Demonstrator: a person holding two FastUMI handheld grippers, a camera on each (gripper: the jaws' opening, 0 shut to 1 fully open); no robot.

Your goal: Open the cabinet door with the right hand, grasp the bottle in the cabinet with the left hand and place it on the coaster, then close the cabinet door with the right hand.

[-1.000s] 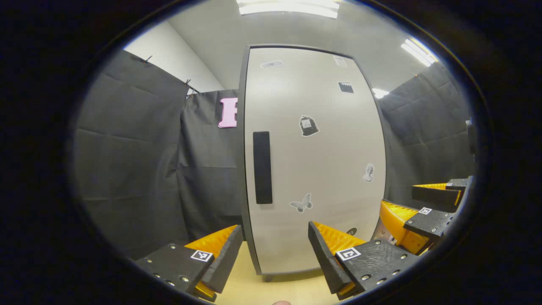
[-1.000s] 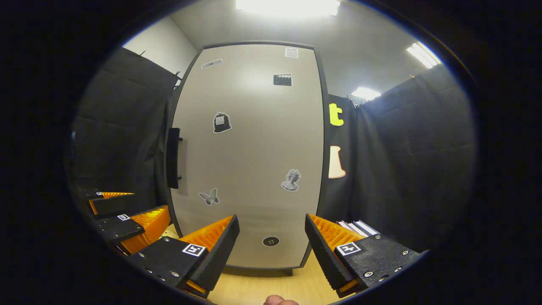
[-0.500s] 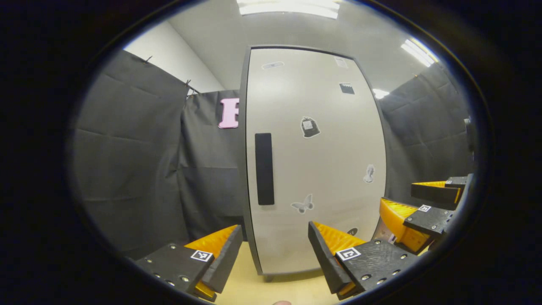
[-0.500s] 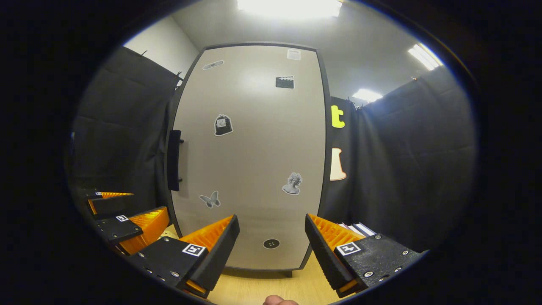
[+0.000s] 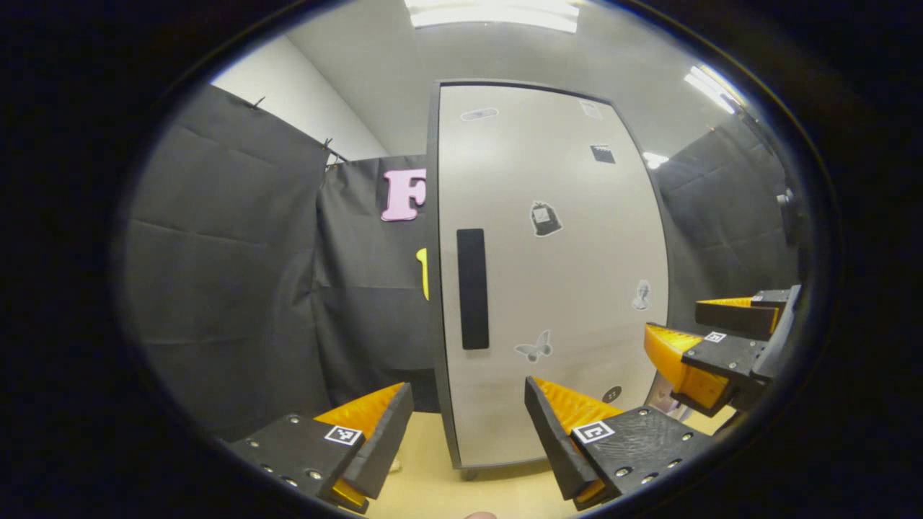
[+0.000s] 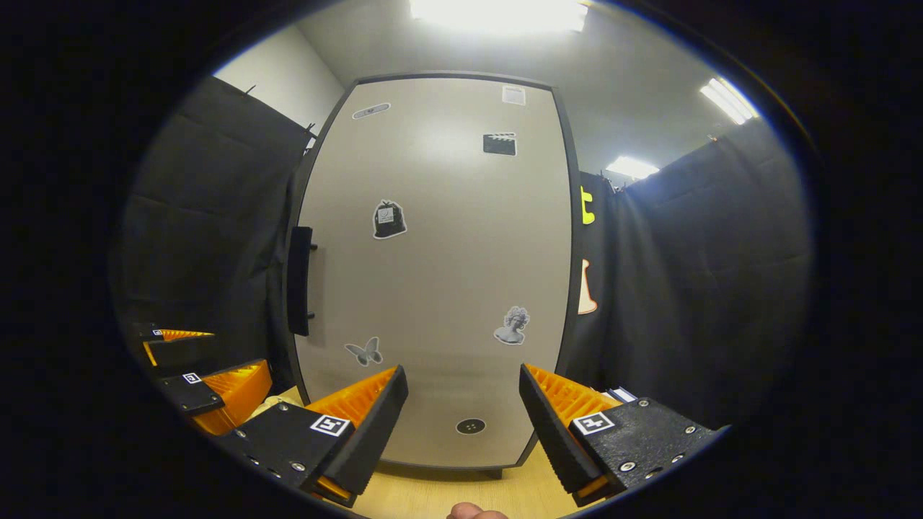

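The cabinet door [image 6: 433,274] is closed, standing on the wooden surface [image 6: 447,497]. Its dark handle [image 5: 473,288] is at the door's left edge. Both the left gripper [image 5: 469,425] and right gripper [image 6: 463,422] are spread apart, holding nothing.

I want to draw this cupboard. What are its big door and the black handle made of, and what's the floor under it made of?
The cabinet door looks like smooth matte laminated board, light grey with a soft glare and flat stickers on it. The handle seems matte black plastic or painted metal; I cannot tell which. The surface below looks like pale wood or wood-look laminate.
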